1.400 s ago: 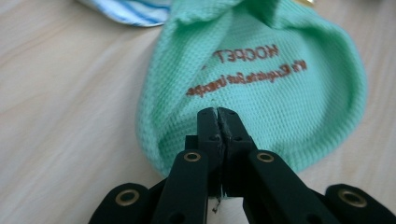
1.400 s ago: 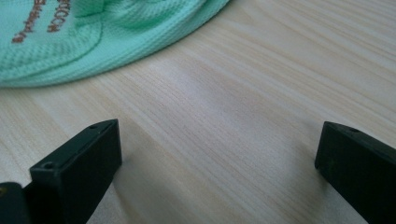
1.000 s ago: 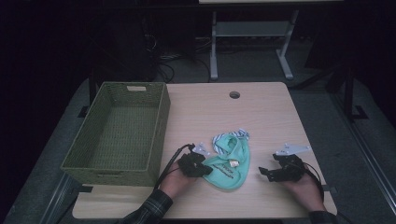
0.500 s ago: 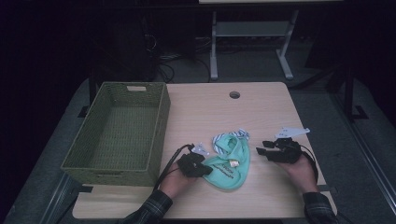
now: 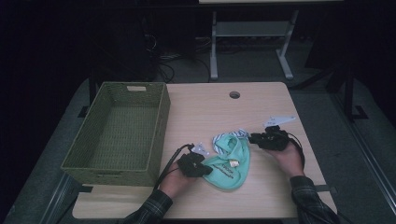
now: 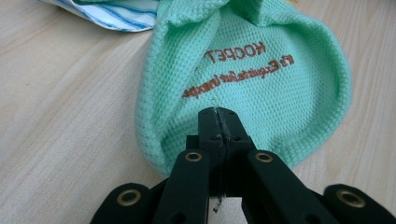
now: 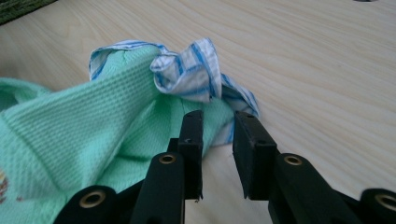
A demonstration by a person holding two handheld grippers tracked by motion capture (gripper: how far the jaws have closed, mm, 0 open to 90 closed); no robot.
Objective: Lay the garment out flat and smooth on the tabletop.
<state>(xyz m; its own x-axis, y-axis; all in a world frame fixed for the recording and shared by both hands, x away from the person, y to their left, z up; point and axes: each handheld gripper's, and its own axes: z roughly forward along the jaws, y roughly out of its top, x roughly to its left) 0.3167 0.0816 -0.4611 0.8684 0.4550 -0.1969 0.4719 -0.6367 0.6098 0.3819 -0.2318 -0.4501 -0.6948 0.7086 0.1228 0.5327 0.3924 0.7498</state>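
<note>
1. The green cloth (image 5: 229, 161) lies crumpled on the tabletop (image 5: 219, 112) near its front edge, between the 2 hands; a blue-and-white striped lining (image 7: 196, 70) shows at its far, bunched end.
2. The left tool (image 5: 205, 170) has its jaws pressed together on the near left edge of the green cloth; in the left gripper view the 2 pads meet with the fabric's rim pinched between them.
3. The right tool (image 5: 252, 138) sits at the cloth's far right end. Its jaws have just been closing, yet a narrow gap remains; the striped fold lies just beyond the tips, with a bit of cloth edge at the gap, and the pads do not press on it.
4. A woven olive basket (image 5: 159, 126) stands on the left part of the tabletop, close beside the left hand (image 5: 175, 184) and well apart from the right hand (image 5: 289, 158). It does not block either tool.
5. A round cable hole (image 5: 234, 94) sits in the tabletop's far middle.
6. The tabletop is pale wood grain. Around it the room is dark, with a grey floor, cables and a light metal frame (image 5: 252, 42) behind.
7. Brown stitching on the cloth, upside down in the left gripper view, reads "KOOPET"; the smaller line below is not clear enough to read.
</note>
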